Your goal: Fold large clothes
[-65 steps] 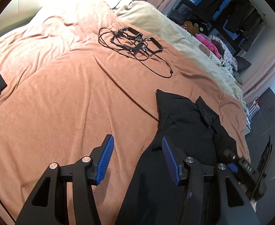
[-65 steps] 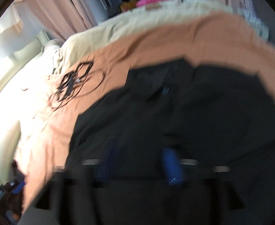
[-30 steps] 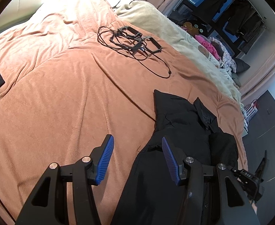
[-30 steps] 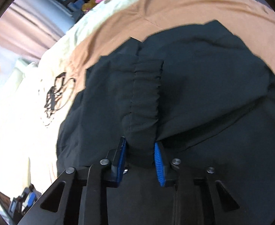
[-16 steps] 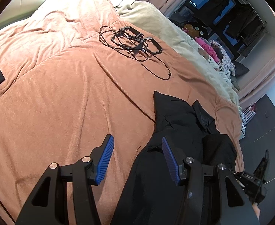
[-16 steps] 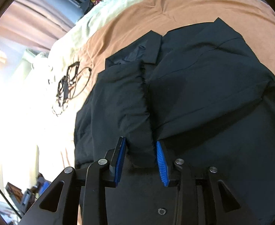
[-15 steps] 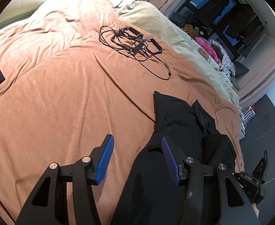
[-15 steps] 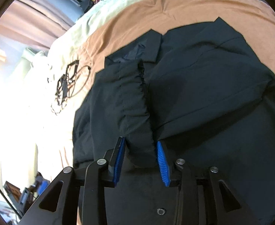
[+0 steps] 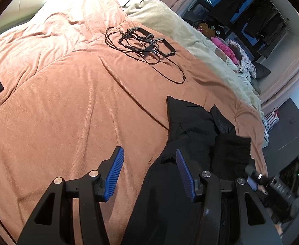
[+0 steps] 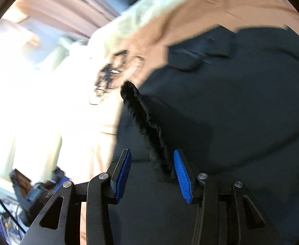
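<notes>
Black garment (image 9: 192,134) lies crumpled on the orange blanket (image 9: 67,102) near the bed's edge. Your left gripper (image 9: 149,171) hovers over its edge, jaws released. Your right gripper (image 10: 152,173) has jaws parted; a bunched black sleeve (image 10: 147,126) lies between them, ungripped.

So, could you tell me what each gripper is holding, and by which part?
Nothing: left gripper open over the blanket; right gripper open, the garment's bunched strip loose between its fingers.
</notes>
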Motion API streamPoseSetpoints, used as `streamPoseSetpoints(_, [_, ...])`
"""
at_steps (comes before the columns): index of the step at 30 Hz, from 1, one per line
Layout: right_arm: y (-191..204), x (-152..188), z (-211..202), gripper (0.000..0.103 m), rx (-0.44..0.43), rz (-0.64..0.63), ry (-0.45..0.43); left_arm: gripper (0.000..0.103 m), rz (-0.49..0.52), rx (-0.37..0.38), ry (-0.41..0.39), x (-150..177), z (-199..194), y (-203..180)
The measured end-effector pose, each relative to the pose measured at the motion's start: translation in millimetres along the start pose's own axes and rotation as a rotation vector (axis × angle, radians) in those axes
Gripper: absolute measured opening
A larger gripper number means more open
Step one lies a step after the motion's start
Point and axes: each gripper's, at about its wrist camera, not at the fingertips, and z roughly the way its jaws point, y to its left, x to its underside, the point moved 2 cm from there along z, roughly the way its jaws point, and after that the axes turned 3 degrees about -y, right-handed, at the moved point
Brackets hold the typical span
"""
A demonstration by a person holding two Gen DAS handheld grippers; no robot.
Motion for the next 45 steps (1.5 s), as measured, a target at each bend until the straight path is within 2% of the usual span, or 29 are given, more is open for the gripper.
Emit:
streamPoseSetpoints(5, [42.9, -6.1, 22.8, 0.045, -0.112, -0.036, 0.023, 0.054, 0.001, -0.015, 0.015, 1.7, 5.7, 1.3])
streamPoseSetpoints(9, [35.4, -0.2, 15.6, 0.045, -0.142, 0.019, -0.005, 0.054, 0.033, -0.008, 0.024, 5.1, 9.4, -9.5])
streamPoseSetpoints(11, [15.7, 2.5, 6.0, 0.045, -0.1, 0.059, -0.02, 0.054, 0.051, 0.007, 0.04, 8.8, 13.7, -17.1])
streamPoseSetpoints(15, [-41.6, 0.3, -31.0, 0.045, 0.057, 0.153, -0.076, 0.054, 0.084, 0.048, 0.081, 19.5, 26.0, -36.9])
streamPoseSetpoints(19, [-102.0, -0.5, -70.7, 0.045, 0.169, 0.246, -0.154, 0.054, 0.139, 0.039, 0.107, 30.2, 36.4, -55.2])
streamPoseSetpoints(22, [-137.3, -2.8, -85.2, 0.048, 0.2, 0.305, -0.182, 0.054, 0.17, 0.024, 0.138, 39.5, 47.8, -62.8])
streamPoseSetpoints(24, [-160.3, -5.4, -94.2, 0.056, 0.22, 0.342, -0.202, 0.054, 0.188, 0.016, 0.16, 45.4, 54.4, -65.9])
streamPoseSetpoints(28, [-190.3, -12.5, -99.0, 0.058, 0.208, 0.385, -0.215, 0.054, 0.221, -0.01, 0.205, 56.5, 72.2, -71.7])
streamPoseSetpoints(30, [-201.2, -19.2, -97.5, 0.058, 0.187, 0.4, -0.223, 0.064, 0.219, -0.014, 0.232, 63.0, 83.3, -74.4])
streamPoseSetpoints(33, [-214.8, -28.4, -96.1, 0.058, 0.183, 0.424, -0.241, 0.067, 0.243, -0.051, 0.241, 73.2, 97.2, -81.1])
streamPoseSetpoints(35, [-228.1, -30.2, -104.1, 0.056, 0.173, 0.438, -0.245, 0.067, 0.267, -0.06, 0.231, 77.9, 102.8, -87.9])
streamPoseSetpoints(37, [-235.8, -32.4, -106.2, 0.042, 0.184, 0.447, -0.261, 0.067, 0.274, -0.074, 0.218, 81.7, 105.3, -94.4])
streamPoseSetpoints(38, [-237.9, -32.2, -106.8, 0.028, 0.2, 0.449, -0.268, 0.061, 0.284, -0.085, 0.219, 84.4, 107.7, -99.0])
streamPoseSetpoints(39, [-241.3, -32.6, -107.3, 0.019, 0.208, 0.453, -0.278, 0.046, 0.299, -0.075, 0.228, 87.0, 110.9, -104.7])
streamPoseSetpoints(41, [-247.8, -31.5, -110.5, 0.012, 0.184, 0.478, -0.298, 0.037, 0.332, -0.091, 0.241, 89.4, 115.3, -116.1])
streamPoseSetpoints(44, [-255.1, -32.3, -122.2, 0.009, 0.187, 0.511, -0.355, 0.013, 0.361, -0.078, 0.223, 86.9, 107.9, -131.4])
streamPoseSetpoints(45, [-257.1, -32.8, -125.9, 0.009, 0.189, 0.522, -0.373, 0.011, 0.362, -0.065, 0.214, 83.0, 103.6, -136.0])
